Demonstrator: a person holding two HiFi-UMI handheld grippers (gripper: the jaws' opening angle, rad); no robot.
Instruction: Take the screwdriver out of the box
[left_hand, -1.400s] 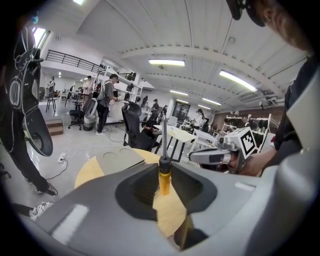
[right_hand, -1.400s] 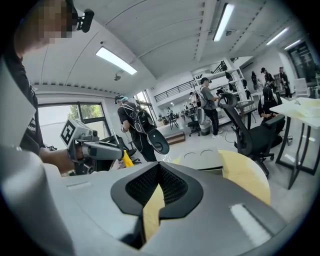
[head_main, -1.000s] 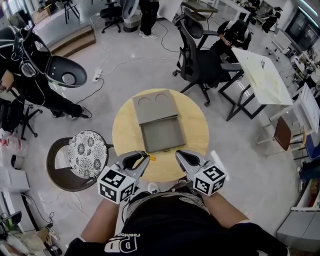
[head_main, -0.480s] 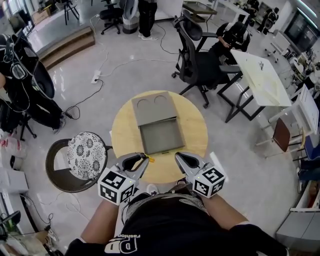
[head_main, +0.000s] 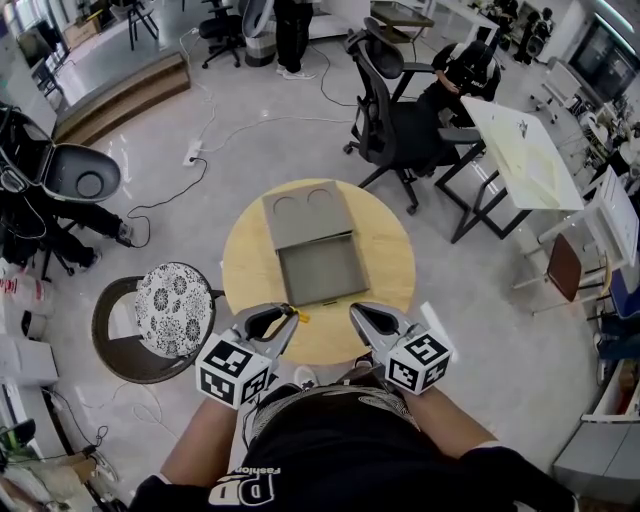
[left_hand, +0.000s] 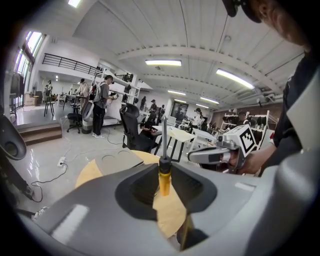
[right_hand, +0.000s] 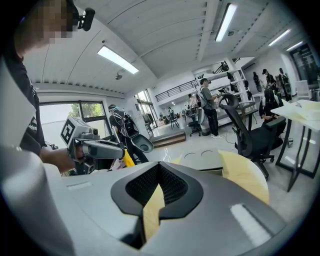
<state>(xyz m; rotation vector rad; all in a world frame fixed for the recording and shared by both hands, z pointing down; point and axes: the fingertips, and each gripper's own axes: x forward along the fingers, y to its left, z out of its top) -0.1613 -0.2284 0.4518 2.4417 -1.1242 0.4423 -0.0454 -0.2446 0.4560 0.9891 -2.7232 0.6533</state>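
Note:
A grey box (head_main: 322, 272) lies open and looks empty on the round wooden table (head_main: 385, 250), its lid (head_main: 308, 212) folded back. At the table's near edge my left gripper (head_main: 288, 318) is shut on the screwdriver's yellow handle (head_main: 303, 317). In the left gripper view the screwdriver (left_hand: 164, 172) stands upright between the jaws of the left gripper (left_hand: 164, 169), its metal shaft pointing up. My right gripper (head_main: 357, 311) hovers beside it, shut with nothing in it. In the right gripper view the right gripper (right_hand: 158, 169) has its tips meeting over the table.
A stool with a patterned cushion (head_main: 173, 305) stands left of the table. Black office chairs (head_main: 400, 120) and a white desk (head_main: 525, 150) are behind and to the right. Cables (head_main: 215, 135) trail on the floor.
Both grippers stay where they were, the left still holding the screwdriver. At the far left a person and a dark chair have shifted.

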